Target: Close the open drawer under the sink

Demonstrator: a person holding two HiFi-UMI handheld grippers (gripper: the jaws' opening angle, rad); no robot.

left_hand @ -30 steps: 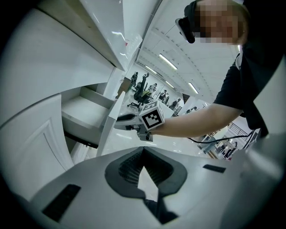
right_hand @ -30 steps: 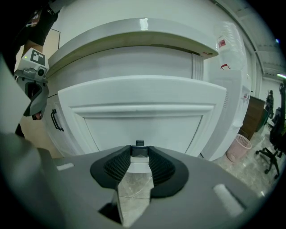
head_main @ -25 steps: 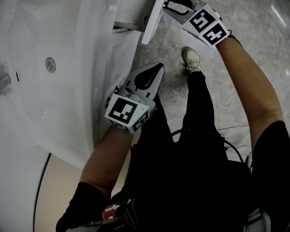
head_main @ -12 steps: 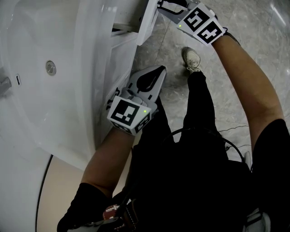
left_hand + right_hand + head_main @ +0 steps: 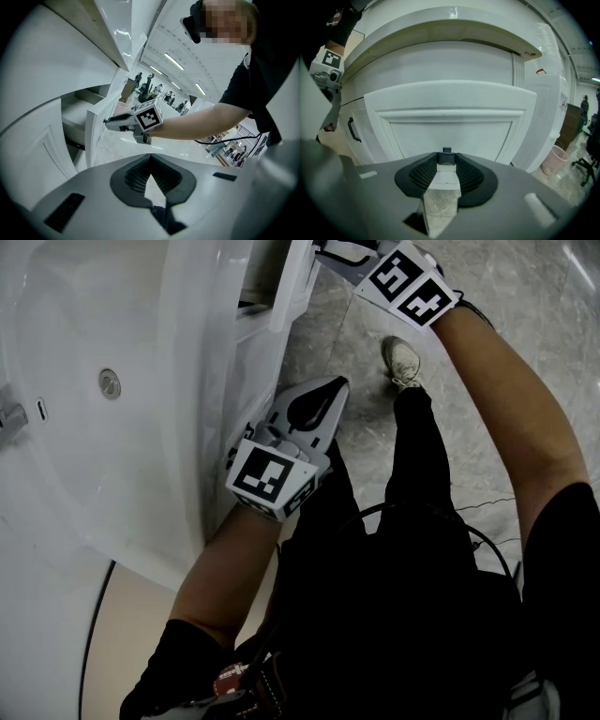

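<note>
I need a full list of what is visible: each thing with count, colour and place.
sink: one, white, left of head view
drain: one, silver, in the sink
drawer: one, white, open under the sink
drawer handle: one, dark, on the drawer front
waste bin: one, pink, on the floor
shoe: one, white, on the floor
left gripper: one, grey, shut, empty, beside the cabinet
right gripper: one, grey, shut on the drawer handle
</note>
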